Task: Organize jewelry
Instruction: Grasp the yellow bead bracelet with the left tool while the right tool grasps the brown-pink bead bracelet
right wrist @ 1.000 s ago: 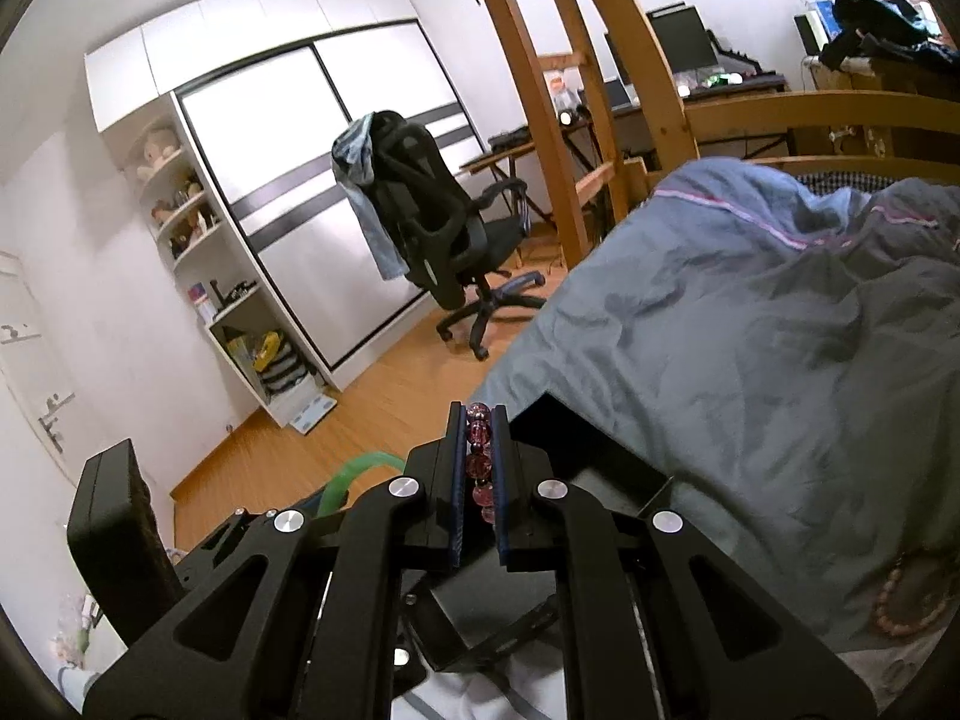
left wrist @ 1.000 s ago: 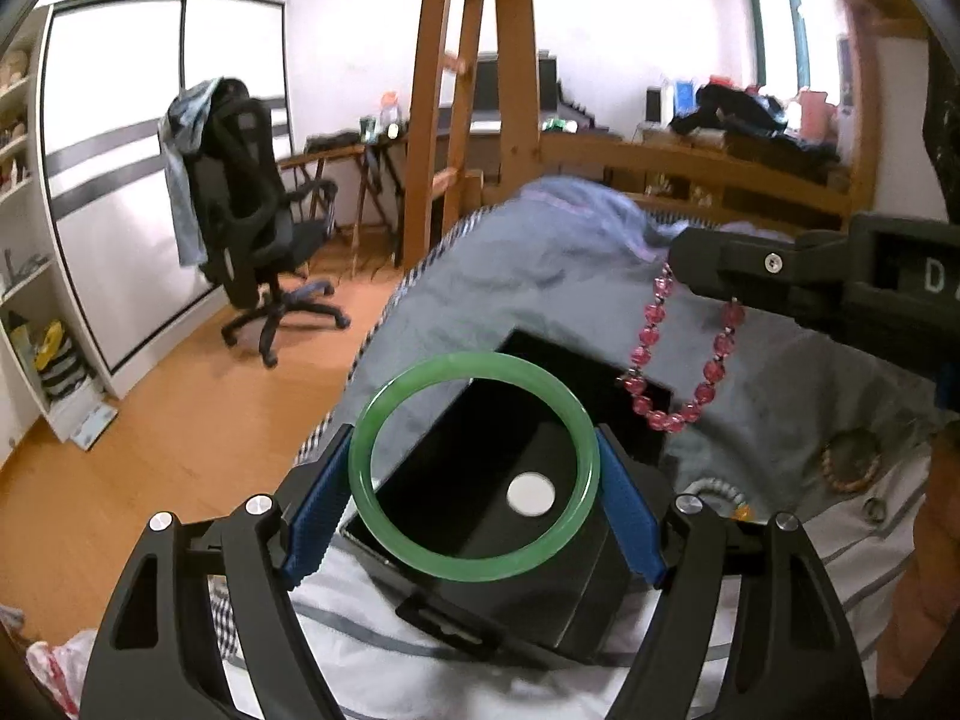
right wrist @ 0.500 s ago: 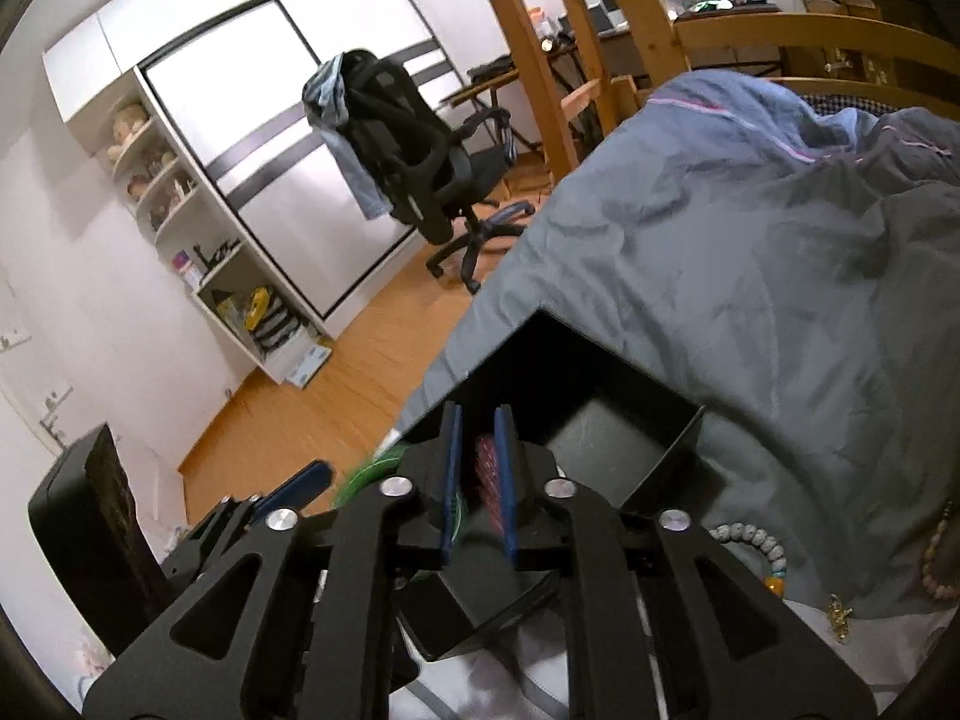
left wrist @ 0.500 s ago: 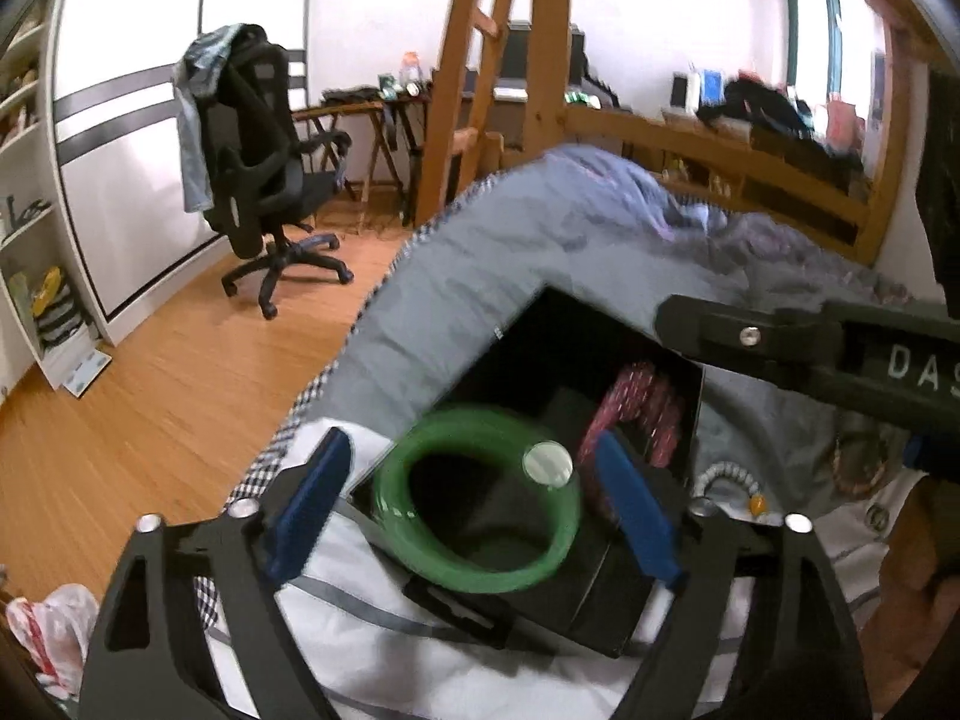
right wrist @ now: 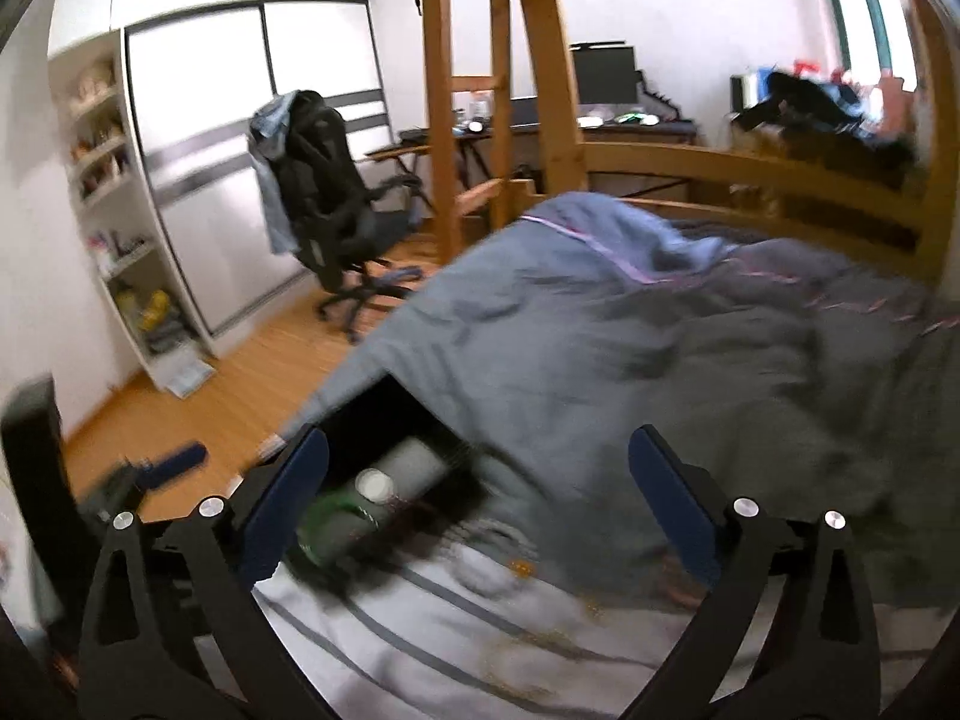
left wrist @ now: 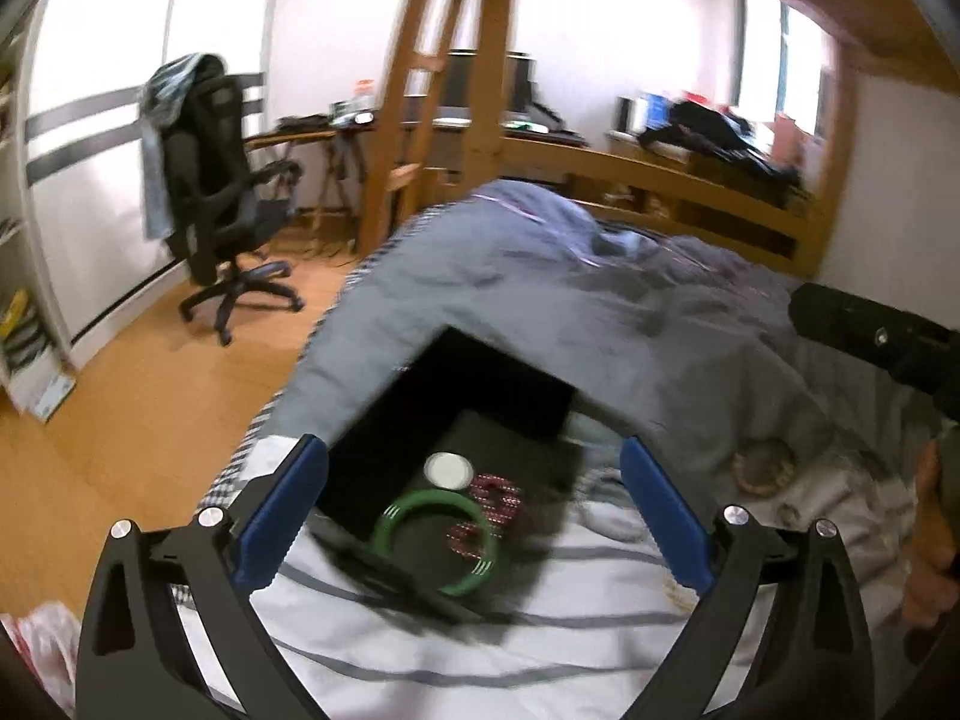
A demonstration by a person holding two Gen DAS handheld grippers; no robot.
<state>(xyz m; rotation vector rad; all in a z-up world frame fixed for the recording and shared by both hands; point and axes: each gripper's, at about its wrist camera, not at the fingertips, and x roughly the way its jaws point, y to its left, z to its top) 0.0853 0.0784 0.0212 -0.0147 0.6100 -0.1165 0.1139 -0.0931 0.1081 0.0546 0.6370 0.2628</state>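
Observation:
A black jewelry box [left wrist: 384, 420] lies open on the bed. Inside it rest a green bangle [left wrist: 435, 540] and a pink bead bracelet [left wrist: 489, 501], next to a white round spot [left wrist: 447, 471]. My left gripper [left wrist: 474, 516] hovers above and behind the box, its jaws opening wide, nothing held between them. My right gripper [right wrist: 474, 510] is also opening wide and holds nothing; in the right wrist view the box [right wrist: 372, 414] and the blurred bangle [right wrist: 324, 525] sit low on the left. The right gripper's body [left wrist: 876, 342] shows at the right edge of the left wrist view.
A grey duvet [left wrist: 540, 276] covers the bed behind the box. A brown bead bracelet [left wrist: 765, 465] lies on the sheet to the right, near a person's hand [left wrist: 924, 540]. An office chair [left wrist: 222, 192], a wooden ladder [left wrist: 420, 90] and shelves stand beyond the bed.
The left gripper let go of the green bangle and the right gripper released the pink bracelet; both now lie in the box. Both grippers opened wide and drew back upward.

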